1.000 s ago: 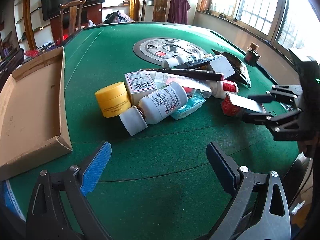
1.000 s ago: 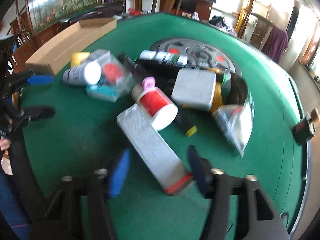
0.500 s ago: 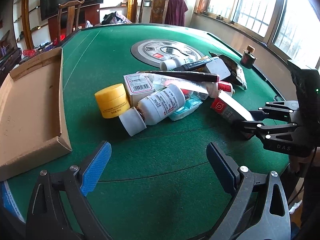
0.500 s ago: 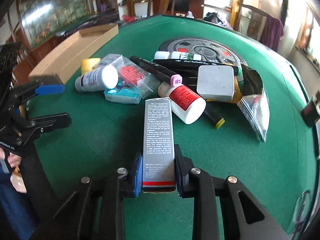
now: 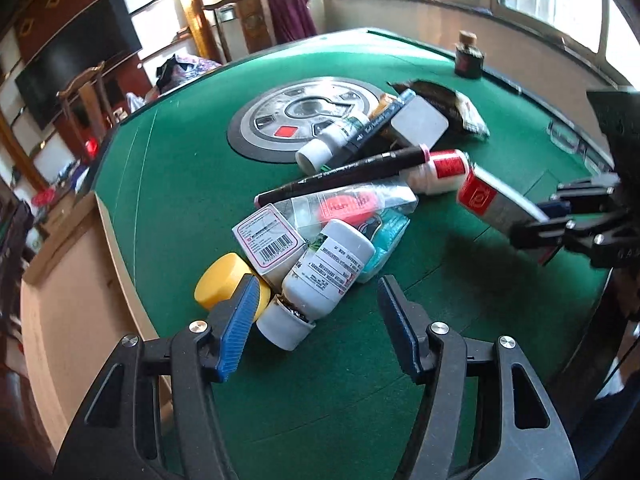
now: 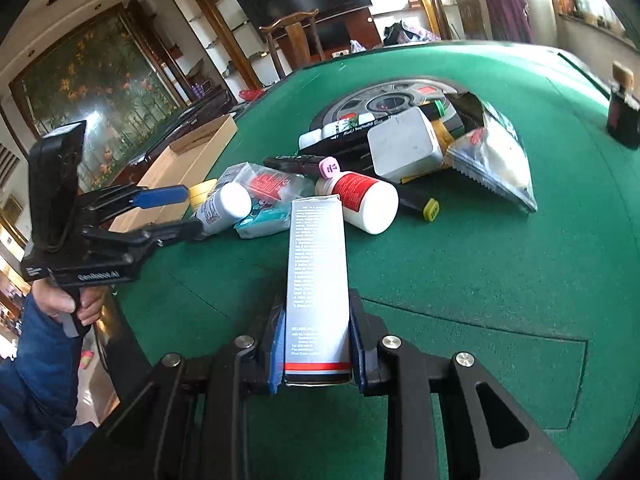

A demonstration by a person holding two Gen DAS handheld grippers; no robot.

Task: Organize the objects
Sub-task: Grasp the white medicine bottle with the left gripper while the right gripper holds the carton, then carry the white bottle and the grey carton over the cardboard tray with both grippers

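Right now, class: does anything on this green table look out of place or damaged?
The white pill bottle lies on its side with its cap off at its mouth, torn foil showing. Everything else is one jumbled heap.

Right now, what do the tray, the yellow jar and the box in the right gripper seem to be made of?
Tray: looks like plain cardboard, matte tan, with raw cut edges.
Yellow jar: probably plastic, smooth with a soft sheen.
Box: seems printed card, slightly glossy, with sharp folded corners.
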